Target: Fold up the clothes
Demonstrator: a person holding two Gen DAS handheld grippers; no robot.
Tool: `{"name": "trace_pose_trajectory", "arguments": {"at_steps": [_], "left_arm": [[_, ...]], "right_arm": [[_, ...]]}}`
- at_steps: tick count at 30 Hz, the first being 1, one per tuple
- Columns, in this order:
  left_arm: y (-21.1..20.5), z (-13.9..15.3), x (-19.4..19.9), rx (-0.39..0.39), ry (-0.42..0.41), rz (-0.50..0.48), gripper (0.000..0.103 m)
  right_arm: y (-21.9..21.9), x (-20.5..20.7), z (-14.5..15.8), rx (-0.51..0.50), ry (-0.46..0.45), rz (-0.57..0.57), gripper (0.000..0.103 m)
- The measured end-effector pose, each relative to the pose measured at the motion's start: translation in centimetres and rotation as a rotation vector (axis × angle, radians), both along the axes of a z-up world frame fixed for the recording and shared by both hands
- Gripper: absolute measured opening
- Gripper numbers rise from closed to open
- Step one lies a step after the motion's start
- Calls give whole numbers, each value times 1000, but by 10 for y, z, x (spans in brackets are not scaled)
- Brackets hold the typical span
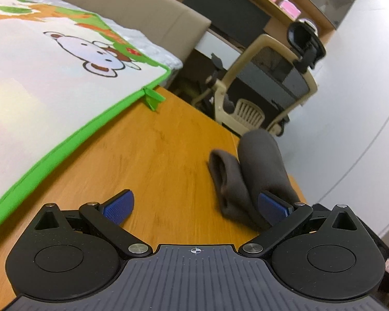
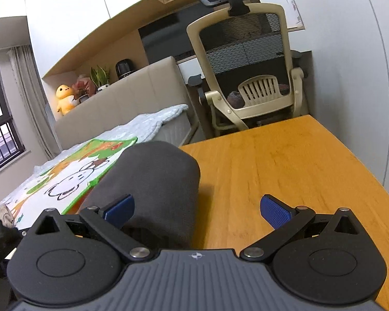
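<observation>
Blue pads [image 1: 119,206] on our left gripper [image 1: 195,207] stand spread wide over bare wooden table [image 1: 155,150], holding nothing. Just to their right lies the dark grey garment [image 1: 246,178], already doubled into a soft bundle whose rounded folds rise near the table's far edge; one pad sits right against the cloth. Our right gripper [image 2: 197,211] is likewise splayed apart and empty, with the same bundle [image 2: 153,181] bulging beside its left pad. A cartoon-print mat [image 1: 39,83] covers the table's other side.

We judge the fold is nearly done. To finish well, we should press the loops flat and square the edges, keeping the bundle away from the table's edge.
</observation>
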State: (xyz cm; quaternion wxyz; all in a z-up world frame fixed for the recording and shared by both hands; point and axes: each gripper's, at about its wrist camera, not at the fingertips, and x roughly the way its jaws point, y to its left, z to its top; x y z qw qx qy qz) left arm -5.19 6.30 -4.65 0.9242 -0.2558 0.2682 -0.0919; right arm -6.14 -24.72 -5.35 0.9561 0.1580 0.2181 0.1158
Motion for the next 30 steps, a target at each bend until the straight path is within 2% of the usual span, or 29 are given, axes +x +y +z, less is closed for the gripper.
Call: {"name": "trace_pose_trajectory", "arguments": {"at_steps": [3,5,9,15,18,21,30], "left_arm": [[-14,3,-12,80,15,-5,103],[-29,6,-16,163,35,-10,103],[-59,8,-16,337,85,-11,103],[-77,7,-17,448,120,-10,103],[-82,5,-15,496,136,-7,103],[-92,4,-11,575,166,6,103],[-91,4,-11,569,165,3,103]], "right_arm": [[-1,-12,-3,-31,92,-11,103],[-1,-19,-5,-54,151,-5,103],[3,-29,-7,-100,196,0,103],[22,-27,-7,-251,237,10,103],[36,-23,-10,-371,257,13,103],[36,-22,-10,-372,261,16,103],[36,-21,-10,-369,259,11,103]]}}
